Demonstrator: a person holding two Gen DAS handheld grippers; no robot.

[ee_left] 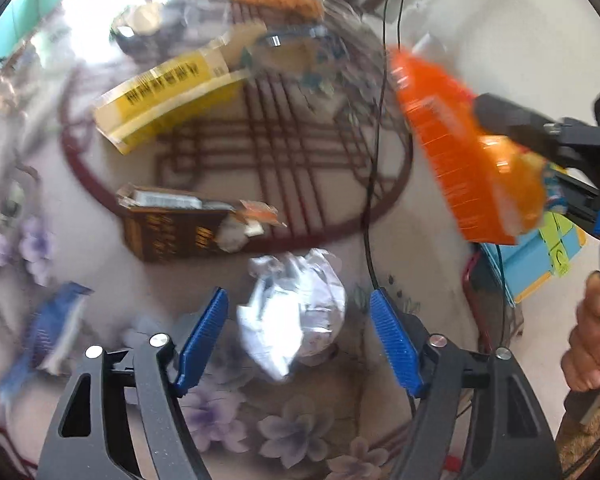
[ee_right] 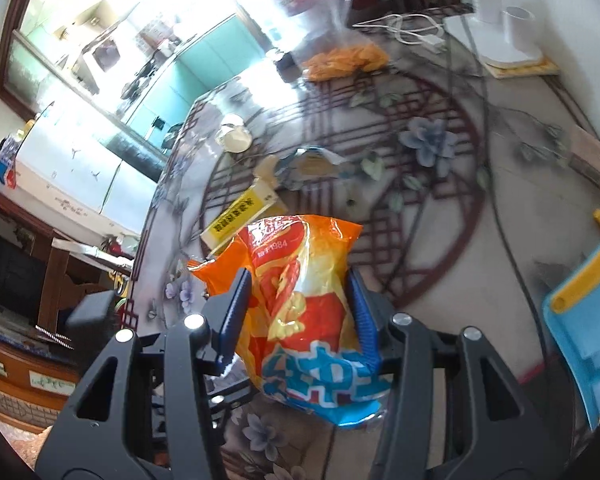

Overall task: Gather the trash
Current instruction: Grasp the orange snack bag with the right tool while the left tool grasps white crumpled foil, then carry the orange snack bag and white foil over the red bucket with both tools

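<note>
My left gripper (ee_left: pixel 298 312) is open, its blue pads either side of a crumpled white and silver wrapper (ee_left: pixel 296 316) lying on the glass table. My right gripper (ee_right: pixel 300 304) is shut on an orange snack bag (ee_right: pixel 300 300) and holds it above the table; the bag (ee_left: pixel 460 148) also shows at the right of the left wrist view, held by the right gripper (ee_left: pixel 512 120). Other trash on the table: a yellow box (ee_left: pixel 164 96), a brown box (ee_left: pixel 172 224), a blue packet (ee_left: pixel 52 332).
The round glass table (ee_left: pixel 284 152) has a dark red lattice pattern and flower prints. A black cable (ee_left: pixel 376 160) runs across it. A blue and yellow box (ee_left: pixel 536 264) sits at the right edge. An orange bag of food (ee_right: pixel 344 60) and a white appliance (ee_right: pixel 512 36) stand far back.
</note>
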